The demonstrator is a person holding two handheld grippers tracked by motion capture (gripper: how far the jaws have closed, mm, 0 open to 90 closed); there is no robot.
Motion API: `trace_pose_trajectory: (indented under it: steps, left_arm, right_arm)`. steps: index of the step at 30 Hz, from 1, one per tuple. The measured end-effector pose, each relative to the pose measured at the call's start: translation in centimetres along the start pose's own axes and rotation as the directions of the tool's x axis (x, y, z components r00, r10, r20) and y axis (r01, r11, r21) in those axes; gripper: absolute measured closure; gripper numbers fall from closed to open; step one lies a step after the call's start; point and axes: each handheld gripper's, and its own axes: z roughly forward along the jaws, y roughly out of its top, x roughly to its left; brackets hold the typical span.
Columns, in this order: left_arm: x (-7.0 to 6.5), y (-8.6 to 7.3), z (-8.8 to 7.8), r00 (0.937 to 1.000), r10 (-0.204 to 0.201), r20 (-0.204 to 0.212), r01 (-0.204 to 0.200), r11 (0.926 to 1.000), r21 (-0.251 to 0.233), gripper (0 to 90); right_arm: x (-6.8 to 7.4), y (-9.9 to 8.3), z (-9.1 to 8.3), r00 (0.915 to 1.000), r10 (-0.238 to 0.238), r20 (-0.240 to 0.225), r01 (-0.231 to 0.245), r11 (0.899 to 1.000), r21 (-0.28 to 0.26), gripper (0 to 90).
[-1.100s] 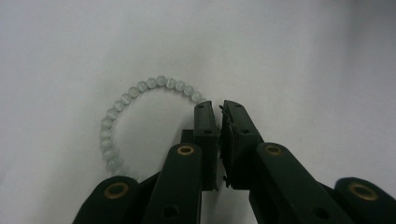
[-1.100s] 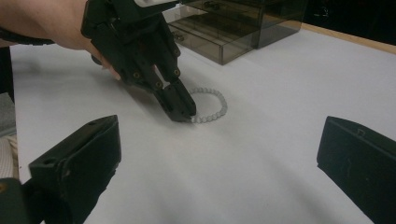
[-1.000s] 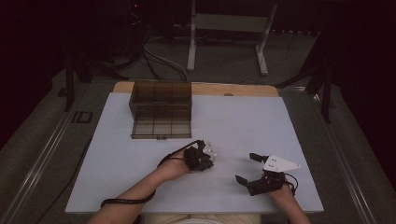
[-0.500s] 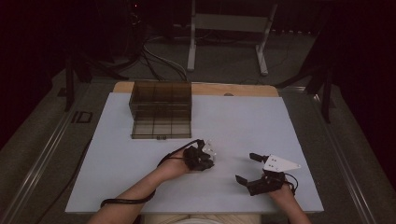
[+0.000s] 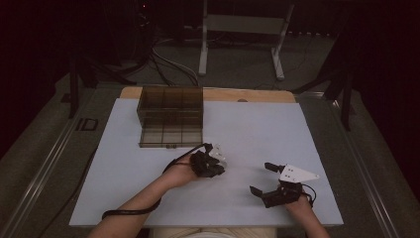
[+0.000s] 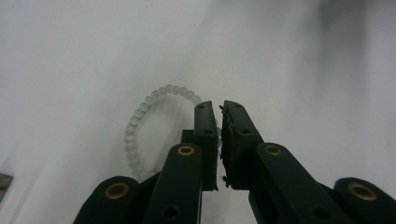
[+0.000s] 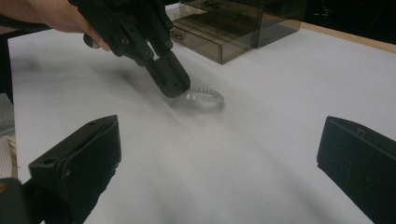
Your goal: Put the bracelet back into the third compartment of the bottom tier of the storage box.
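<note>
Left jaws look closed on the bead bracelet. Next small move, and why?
Probably a short straight lift. The left gripper has its jaws shut on one side of the bead bracelet, whose loop lies flat on the white table. The open drawer box stands beyond, the likely destination.

High view looks forward and down over the whole table [image 5: 247, 129]; left gripper view sits close, facing down; right gripper view looks low across; both share the bead bracelet [image 6: 140, 116].

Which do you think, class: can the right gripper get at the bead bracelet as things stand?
Probably not cleanly: the right gripper, jaws open, has bare table before it, but the left gripper is already shut on the bead bracelet.
</note>
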Motion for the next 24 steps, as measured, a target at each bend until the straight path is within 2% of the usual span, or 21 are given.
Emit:
trace_pose_trajectory:
  steps: [1, 5, 12, 15, 16, 20, 24]
  left_arm:
    - [0.1, 0.1, -0.1, 0.9999, 0.002, 0.010, -0.002, 1.0000, -0.002, 86.9]
    - [0.4, 0.3, -0.7, 1.0000, 0.005, -0.001, -0.005, 0.9999, -0.015, 86.9]
    - [0.7, 0.6, -1.6, 0.9999, -0.008, 0.010, 0.009, 0.9990, -0.044, 86.9]
    - [0.8, 0.7, -2.1, 1.0000, 0.001, 0.009, -0.001, 0.9990, -0.046, 86.9]
    - [0.8, 0.7, -2.2, 0.9999, -0.009, 0.007, 0.010, 0.9983, -0.058, 86.9]
    - [0.8, 0.9, -2.8, 1.0000, 0.001, 0.008, -0.001, 0.9979, -0.065, 86.9]
    - [0.9, 1.0, -3.3, 0.9999, -0.007, 0.010, 0.008, 0.9970, -0.076, 87.0]
  right_arm:
    - [0.0, 0.0, 0.0, 1.0000, 0.000, 0.000, 0.000, 1.000, 0.000, 0.0]
    - [0.0, 0.0, 0.0, 1.0000, -0.001, 0.001, 0.001, 1.000, 0.000, 0.0]
    - [0.0, 0.0, 0.0, 1.0000, 0.000, 0.000, 0.000, 1.000, 0.001, 0.0]
    - [0.0, 0.0, 0.0, 1.0000, 0.000, 0.001, 0.000, 1.000, 0.000, 0.0]
    - [0.0, 0.0, 0.0, 1.0000, 0.001, 0.002, -0.001, 1.000, 0.000, 0.0]
    - [0.0, 0.0, 0.0, 1.0000, 0.001, 0.002, -0.001, 1.000, 0.001, 0.0]
    - [0.0, 0.0, 0.0, 1.0000, -0.004, 0.001, 0.004, 1.000, 0.003, 0.0]
